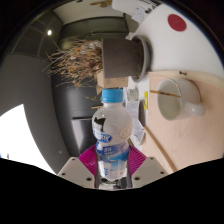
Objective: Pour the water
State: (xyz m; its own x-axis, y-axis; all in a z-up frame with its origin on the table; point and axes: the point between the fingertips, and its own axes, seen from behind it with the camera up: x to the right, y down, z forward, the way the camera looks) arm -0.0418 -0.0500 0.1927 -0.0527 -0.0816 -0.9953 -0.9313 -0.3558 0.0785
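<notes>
Your gripper (113,165) is pinching the water bottle (114,135) — both pink pads (90,158) press its sides. The bottle is clear plastic with a blue cap and a white-blue label, and stands roughly upright between the fingers over the light wooden table (170,150). Beyond it sits a brown pot of dry grass (105,55). Just beside the bottle — a pale mug (183,98), apart from it, handle facing the bottle.

Pale wooden tabletop (170,140), white mug (182,98) standing on it, brown plant pot (125,57), apparently dried grass (78,60)
</notes>
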